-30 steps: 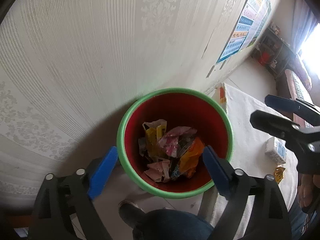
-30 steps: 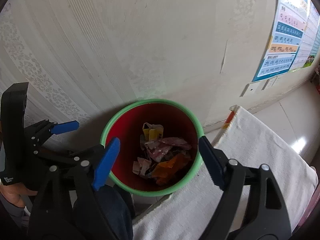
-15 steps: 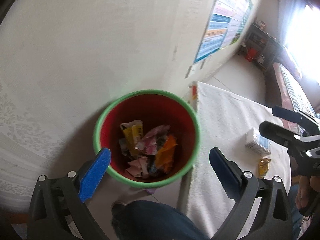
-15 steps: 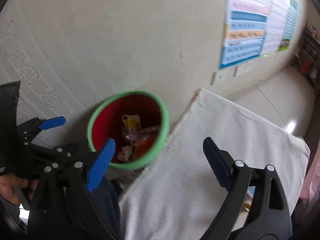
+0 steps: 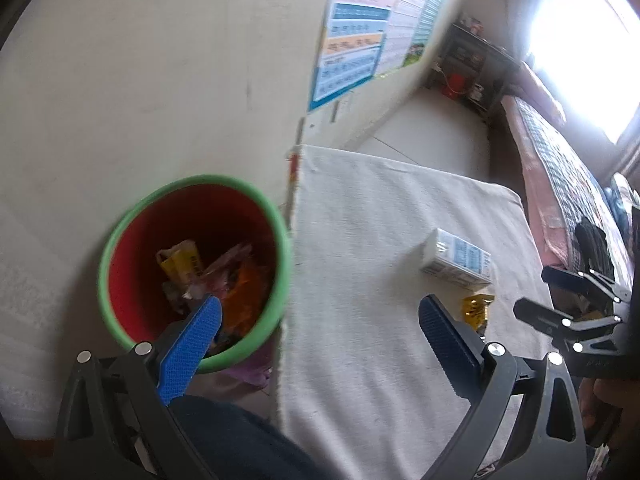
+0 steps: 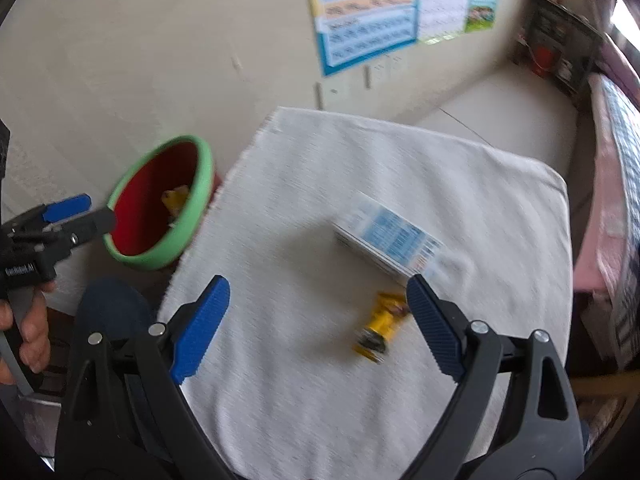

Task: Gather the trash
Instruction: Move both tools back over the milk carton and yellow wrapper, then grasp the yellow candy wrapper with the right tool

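Observation:
A red bin with a green rim (image 5: pixel 281 240) stands against the wall, left of the table, with several crumpled wrappers inside; its rim (image 6: pixel 200 196) also shows in the right wrist view. On the white cloth-covered table (image 6: pixel 320 184) lie a white-and-blue carton (image 6: pixel 388 240) and, nearer to me, a small yellow wrapper (image 6: pixel 380 330). My right gripper (image 6: pixel 318 286) hangs open over the cloth, its right finger close to the wrapper, nothing between the pads. My left gripper (image 5: pixel 320 312) is open and empty, straddling the bin's edge and the table's edge. The carton (image 5: pixel 458 262) and wrapper (image 5: pixel 476 312) lie to its right.
A poster (image 6: pixel 368 28) hangs on the pale wall behind the table. A knee in dark blue trousers (image 5: pixel 240 440) is below the bin. A bed with a pink cover (image 6: pixel 612 208) runs along the right. A dark shelf (image 5: pixel 472 68) stands in the far corner.
Both grippers have swung right, away from above the bin toward the cloth-covered table. The carton and yellow wrapper have come into the right wrist view. Both jaws have widened slightly.

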